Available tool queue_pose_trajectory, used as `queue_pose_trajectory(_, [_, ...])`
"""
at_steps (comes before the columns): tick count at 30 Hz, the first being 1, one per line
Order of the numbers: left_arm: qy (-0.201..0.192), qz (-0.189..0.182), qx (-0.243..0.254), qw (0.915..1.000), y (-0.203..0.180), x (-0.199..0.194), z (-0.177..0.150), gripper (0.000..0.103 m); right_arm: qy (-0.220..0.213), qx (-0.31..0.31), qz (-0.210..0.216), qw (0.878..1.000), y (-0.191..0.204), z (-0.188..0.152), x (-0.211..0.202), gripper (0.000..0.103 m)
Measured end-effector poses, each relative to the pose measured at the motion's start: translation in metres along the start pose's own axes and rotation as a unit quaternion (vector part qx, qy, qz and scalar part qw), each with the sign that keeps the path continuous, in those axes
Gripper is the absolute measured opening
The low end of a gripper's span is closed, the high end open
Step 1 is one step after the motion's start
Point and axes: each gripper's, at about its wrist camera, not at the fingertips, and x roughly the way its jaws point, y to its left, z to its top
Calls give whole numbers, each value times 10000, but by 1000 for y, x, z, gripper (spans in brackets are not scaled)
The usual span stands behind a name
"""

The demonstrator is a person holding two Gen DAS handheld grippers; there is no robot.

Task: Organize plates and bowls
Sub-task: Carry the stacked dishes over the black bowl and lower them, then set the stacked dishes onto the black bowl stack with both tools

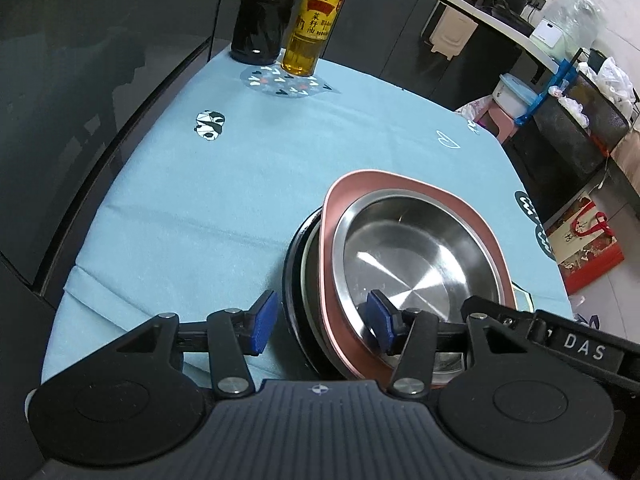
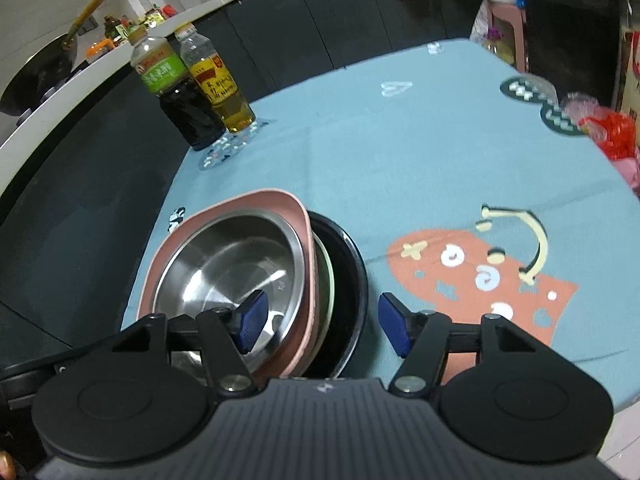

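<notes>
A stack of dishes stands on the blue tablecloth: a steel bowl (image 1: 412, 252) on top, inside a pink squarish plate (image 1: 352, 192), over a black plate (image 1: 292, 280) at the bottom. In the right wrist view the steel bowl (image 2: 228, 264), pink plate (image 2: 256, 200), a pale green rim (image 2: 328, 280) and the black plate (image 2: 352, 280) show. My left gripper (image 1: 320, 324) is open and straddles the stack's left rim. My right gripper (image 2: 320, 320) is open and straddles its right rim. Both are empty.
A dark sauce bottle (image 1: 262, 16) and an oil bottle (image 1: 314, 28) stand at the table's far corner. Dark cabinets run behind the table. A red plastic bag (image 2: 612, 132) lies at the right edge. Boxes and a pink stool (image 1: 496, 120) stand beyond the table.
</notes>
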Motion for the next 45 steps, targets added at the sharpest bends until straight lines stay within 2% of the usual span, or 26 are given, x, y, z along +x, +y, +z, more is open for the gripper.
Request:
queue_pose_trajectory(12, [-79,-33,-109,9999,5,4,1,59,221,126,158,9996,-3,1,12,61])
queue_pose_trajectory(17, [-108,-85,-235,9996,9,7,0,69,202,77,211,9995,-2,-1,12,61])
queue_pose_trajectory(19, [-67,-222,-304,9993,12,10,1,69,188,32,212,9996,-1,-1,13,61])
queue_pose_trajectory(22, [79,-646,-247,9976,11,13,0,61,154,-17,188,9997,1,0,14,61])
queue_pose_trajectory(25, [-74,-504,-34,9987,3,10,-3,60,90,-129,149,9998,3,-1,13,59])
queue_pose_trajectory(32, [-257,-483,71,9985,-2,6,-2,59,-56,-225,110,9997,2,3,9,57])
queue_pose_trajectory(45, [-312,-488,168,9982,-11,13,12,59,-127,-246,115,9996,-1,21,13,57])
